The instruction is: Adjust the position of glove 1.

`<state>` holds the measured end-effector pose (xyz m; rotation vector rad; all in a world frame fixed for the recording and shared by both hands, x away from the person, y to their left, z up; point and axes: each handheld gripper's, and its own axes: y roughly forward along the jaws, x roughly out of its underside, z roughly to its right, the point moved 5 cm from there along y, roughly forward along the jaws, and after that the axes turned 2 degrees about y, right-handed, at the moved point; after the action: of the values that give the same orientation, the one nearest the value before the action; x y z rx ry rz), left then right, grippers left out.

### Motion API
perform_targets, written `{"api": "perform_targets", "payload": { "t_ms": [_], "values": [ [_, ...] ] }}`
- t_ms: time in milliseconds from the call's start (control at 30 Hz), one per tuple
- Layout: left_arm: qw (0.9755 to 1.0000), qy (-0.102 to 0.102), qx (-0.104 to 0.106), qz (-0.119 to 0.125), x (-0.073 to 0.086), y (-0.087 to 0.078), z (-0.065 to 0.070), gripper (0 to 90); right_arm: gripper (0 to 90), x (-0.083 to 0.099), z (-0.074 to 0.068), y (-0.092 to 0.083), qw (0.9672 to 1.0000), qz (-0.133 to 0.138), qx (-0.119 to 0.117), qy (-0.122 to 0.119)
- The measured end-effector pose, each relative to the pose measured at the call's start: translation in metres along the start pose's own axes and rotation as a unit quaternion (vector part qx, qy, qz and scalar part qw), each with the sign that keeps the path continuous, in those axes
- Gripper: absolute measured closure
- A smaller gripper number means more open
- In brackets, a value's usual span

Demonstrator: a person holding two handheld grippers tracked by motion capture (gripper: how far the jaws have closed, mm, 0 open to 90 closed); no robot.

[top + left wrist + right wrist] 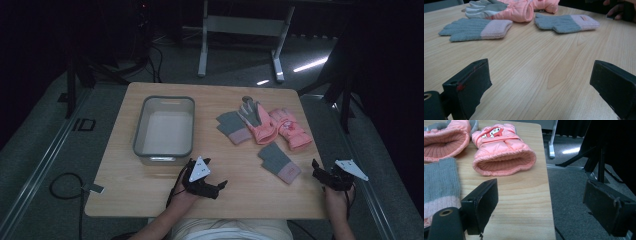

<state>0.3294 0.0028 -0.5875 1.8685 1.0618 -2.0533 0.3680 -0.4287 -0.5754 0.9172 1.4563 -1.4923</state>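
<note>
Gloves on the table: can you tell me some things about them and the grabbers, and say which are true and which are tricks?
1. Both pink gloves lie inside the grey bin. False: they lie on the wooden table, to the right of the bin, and the bin has no gloves in it.
2. The left gripper has its jaws open with nothing between them. True.
3. One pink glove has a cartoon face printed on it. True.
4. The right gripper is squeezing a grey glove. False: its jaws stand open, holding nothing, and the glove lies apart from it on the table.
5. There are two grey knit gloves with pale pink cuffs. True.
</note>
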Motion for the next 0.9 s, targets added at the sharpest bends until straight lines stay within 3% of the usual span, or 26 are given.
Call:
{"api": "perform_targets", "payload": {
  "t_ms": [167, 400, 733, 900],
  "values": [
    [0.9999, 0.011, -0.006, -0.007, 0.0000, 0.0012, 0.0030, 2.4, 12.8, 0.0002, 0.0006, 0.0003, 1.0000, -0.003, 0.001, 0.004],
    [1.0000, -0.006, 0.004, -0.003, -0.0001, 0.0011, 0.0009, 1.2, 12.9, 0.0000, 0.0011, 0.0006, 1.0000, -0.004, 0.004, 0.006],
    [0.9999, -0.004, 0.012, -0.010, 0.0001, 0.0019, 0.0015, 1.2, 14.1, 0.0012, -0.0019, 0.0019, 0.9997, -0.021, -0.015, 0.002],
    [0.9998, -0.009, 0.015, -0.007, 0.0000, 0.0016, 0.0007, 1.2, 13.0, 0.0029, -0.0021, 0.0034, 0.9991, -0.042, 0.002, 0.002]
  ]
}}
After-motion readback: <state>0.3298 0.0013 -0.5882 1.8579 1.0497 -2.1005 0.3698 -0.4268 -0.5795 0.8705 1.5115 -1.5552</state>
